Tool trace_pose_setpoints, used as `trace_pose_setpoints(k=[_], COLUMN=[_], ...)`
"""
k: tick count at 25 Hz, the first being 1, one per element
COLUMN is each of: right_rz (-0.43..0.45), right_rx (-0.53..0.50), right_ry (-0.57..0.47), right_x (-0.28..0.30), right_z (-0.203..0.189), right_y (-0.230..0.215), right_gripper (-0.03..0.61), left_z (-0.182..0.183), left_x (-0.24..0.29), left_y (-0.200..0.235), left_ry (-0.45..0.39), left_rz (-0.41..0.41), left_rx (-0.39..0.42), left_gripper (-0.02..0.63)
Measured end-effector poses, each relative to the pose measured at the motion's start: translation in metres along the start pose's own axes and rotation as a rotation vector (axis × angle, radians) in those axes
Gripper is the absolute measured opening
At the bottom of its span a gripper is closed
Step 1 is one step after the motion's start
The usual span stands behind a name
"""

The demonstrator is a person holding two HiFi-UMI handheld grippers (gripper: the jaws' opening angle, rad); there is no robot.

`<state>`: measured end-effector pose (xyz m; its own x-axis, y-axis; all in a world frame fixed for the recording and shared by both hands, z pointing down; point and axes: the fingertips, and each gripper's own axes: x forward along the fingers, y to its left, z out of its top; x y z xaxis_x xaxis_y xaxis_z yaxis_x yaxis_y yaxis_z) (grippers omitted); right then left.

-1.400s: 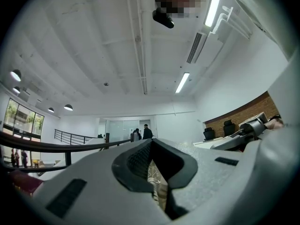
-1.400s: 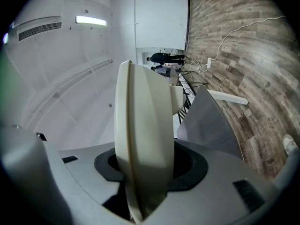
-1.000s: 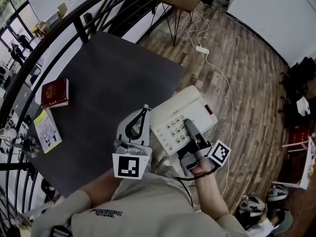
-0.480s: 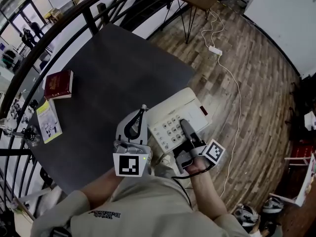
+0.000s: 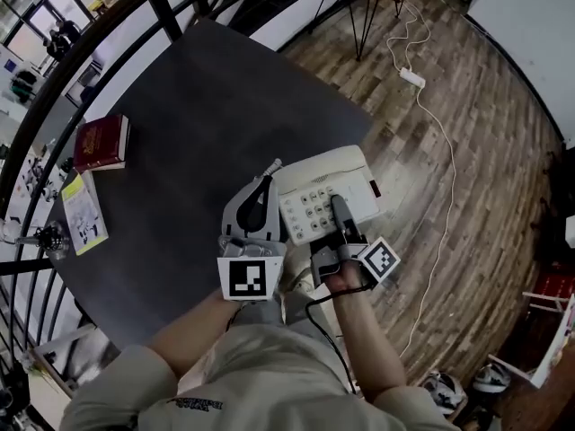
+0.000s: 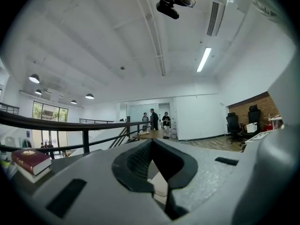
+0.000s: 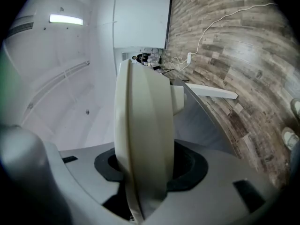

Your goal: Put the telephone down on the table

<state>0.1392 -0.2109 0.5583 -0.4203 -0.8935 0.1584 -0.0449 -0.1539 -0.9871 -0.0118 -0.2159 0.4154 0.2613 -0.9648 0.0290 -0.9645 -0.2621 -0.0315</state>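
A cream push-button telephone (image 5: 319, 182) hangs over the near right corner of the dark table (image 5: 198, 124), keypad up. My right gripper (image 5: 340, 206) reaches over the keypad from the near side and is shut on the telephone. In the right gripper view the telephone (image 7: 140, 139) stands as an upright slab clamped in that gripper (image 7: 145, 172). My left gripper (image 5: 268, 176) lies along the telephone's left edge. In the left gripper view a small cream part of the telephone (image 6: 158, 186) sits low inside that gripper (image 6: 151, 146). Whether the telephone touches the table is hidden.
A red book (image 5: 101, 142) and a yellow-green booklet (image 5: 85, 209) lie at the table's far left. A black railing (image 5: 171, 16) curves behind the table. On the wooden floor to the right run a white cable and power strip (image 5: 413, 77). People (image 6: 154, 118) stand far off.
Both grippers have come down and toward the table with the telephone held between them. The grips look the same.
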Motion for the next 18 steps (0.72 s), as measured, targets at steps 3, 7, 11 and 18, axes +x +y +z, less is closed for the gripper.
trace_pose_setpoints(k=[3,7,11,18], right_rz=[-0.022,-0.045,-0.055,-0.128], right_rx=[0.031,0.024,0.010,0.021], right_ry=[-0.043,-0.060,-0.056,-0.033], right_x=[0.016,0.042,0.069,0.108], right_z=[0.006,0.017,0.025,0.026], right_y=[-0.021,-0.045,-0.055,-0.071], right_gripper=[0.198,0.198,0.198,0.198], left_z=[-0.016,-0.044,-0.079,-0.115], left_x=[0.015,0.036,0.058,0.087], left_y=[0.005,0.010,0.010,0.016], left_ry=[0.022,0.044,0.109,0.152], left_rz=[0.027,0.036,0.056,0.097], left_rx=[-0.036,-0.027,-0.044,-0.044], left_gripper=[0.003,0.003,0.003,0.003])
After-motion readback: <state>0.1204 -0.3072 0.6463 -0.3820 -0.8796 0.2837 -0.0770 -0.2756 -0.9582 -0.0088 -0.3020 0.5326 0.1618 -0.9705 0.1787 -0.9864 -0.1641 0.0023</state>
